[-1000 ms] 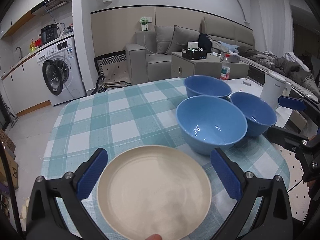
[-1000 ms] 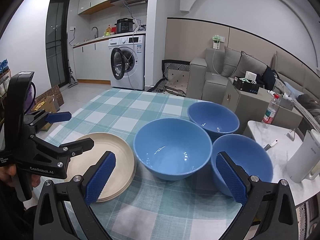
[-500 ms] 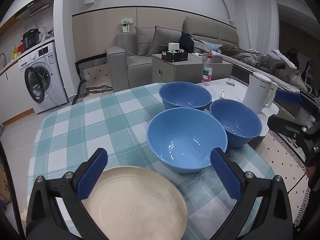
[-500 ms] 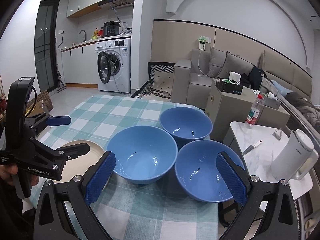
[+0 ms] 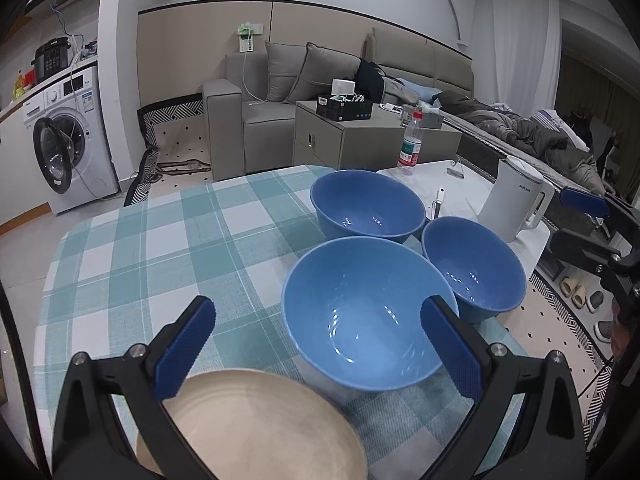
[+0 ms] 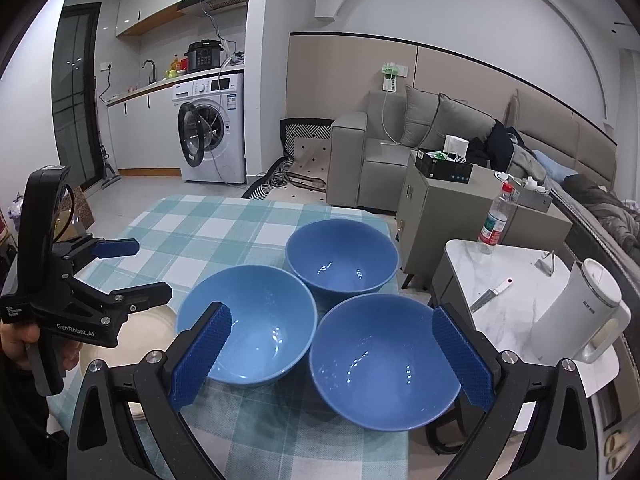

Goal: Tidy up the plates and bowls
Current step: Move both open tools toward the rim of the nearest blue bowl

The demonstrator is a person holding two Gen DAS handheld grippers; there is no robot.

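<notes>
We hold the left gripper (image 5: 318, 346) with its jaws spread wide and nothing between the blue pads, low over the checked tablecloth (image 5: 160, 248). Just under it lies the cream plate (image 5: 256, 428), its rim beside the nearest blue bowl (image 5: 368, 316). Our right gripper (image 6: 332, 354) is likewise spread and empty, its pads either side of the right-hand blue bowl (image 6: 384, 360) as we see it, though we cannot tell whether they touch the rim.

Taking the nearest blue bowl as the landmark, the right-hand blue bowl sits just to its right, rims close or touching. The far blue bowl (image 5: 366, 204) sits just behind it. The cream plate lies just in front and to its left. Beyond the bowls to the right, a white kettle (image 5: 516, 200) stands on a marble side table (image 6: 520, 264) with a water bottle (image 5: 410, 144).
</notes>
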